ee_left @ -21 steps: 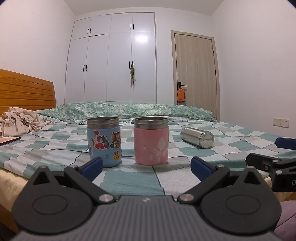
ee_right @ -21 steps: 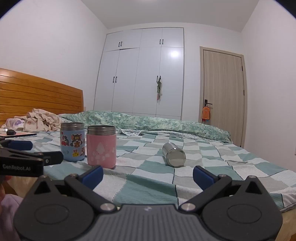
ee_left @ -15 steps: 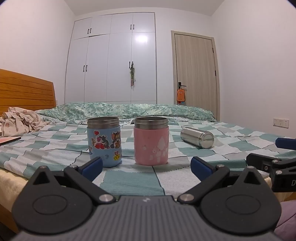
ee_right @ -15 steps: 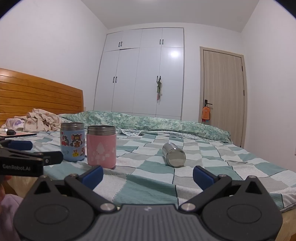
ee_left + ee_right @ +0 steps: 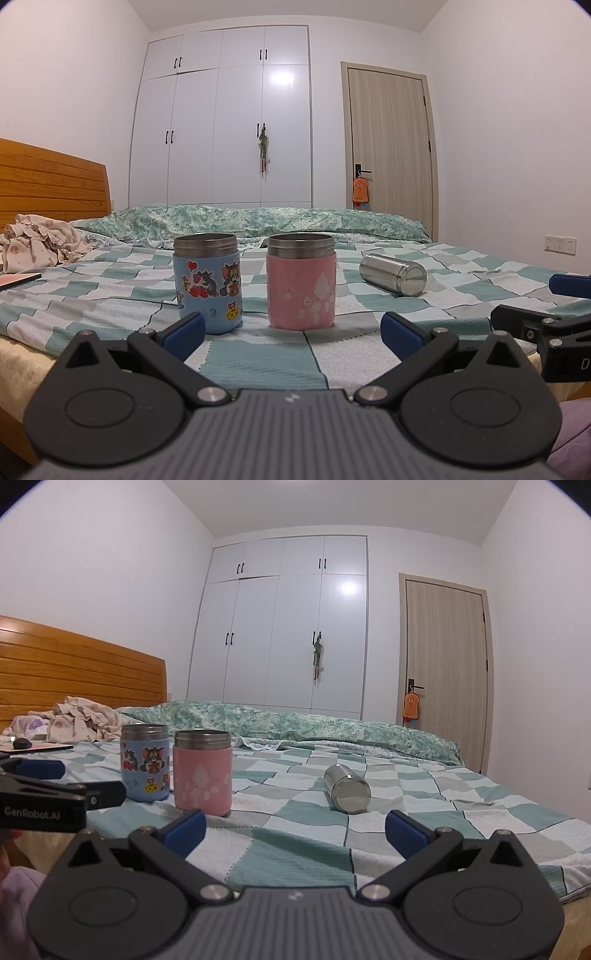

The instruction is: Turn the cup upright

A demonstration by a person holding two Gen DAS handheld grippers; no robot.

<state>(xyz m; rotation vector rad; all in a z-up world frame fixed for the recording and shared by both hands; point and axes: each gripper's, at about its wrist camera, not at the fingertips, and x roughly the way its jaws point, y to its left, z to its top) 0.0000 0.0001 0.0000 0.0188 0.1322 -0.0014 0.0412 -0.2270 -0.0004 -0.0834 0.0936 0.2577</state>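
Observation:
A bare steel cup lies on its side on the checked bedspread, right of the two upright cups; it also shows in the right wrist view, its flat end toward me. A blue cartoon cup and a pink cup stand upright side by side, also in the right wrist view: blue, pink. My left gripper is open and empty, low at the bed's near edge before the two upright cups. My right gripper is open and empty, short of the steel cup.
The bed has a folded green duvet at the far side, crumpled clothes and a wooden headboard at left. The right gripper shows at the right of the left wrist view; the left gripper shows at the left of the right wrist view.

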